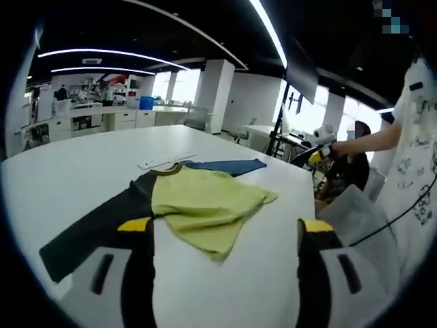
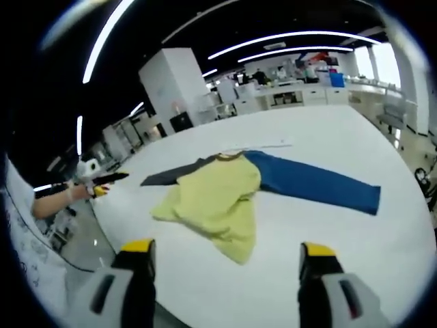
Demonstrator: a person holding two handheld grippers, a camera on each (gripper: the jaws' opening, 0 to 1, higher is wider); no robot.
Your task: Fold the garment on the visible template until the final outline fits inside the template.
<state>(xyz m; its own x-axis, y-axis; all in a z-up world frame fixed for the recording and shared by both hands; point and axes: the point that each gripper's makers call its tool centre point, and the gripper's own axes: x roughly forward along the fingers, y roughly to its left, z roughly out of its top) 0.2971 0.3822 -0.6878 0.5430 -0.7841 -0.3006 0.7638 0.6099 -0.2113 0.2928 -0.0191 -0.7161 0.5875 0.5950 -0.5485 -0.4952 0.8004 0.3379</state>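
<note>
Both grippers, left (image 1: 225,236) and right (image 2: 227,258), hang spread and empty; the bunched shirt (image 2: 218,198) could easily fold crooked, overshooting its outline.

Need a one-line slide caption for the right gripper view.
Open right gripper hovers before a yellow-bodied shirt with blue sleeve outstretched on the white table.
</note>
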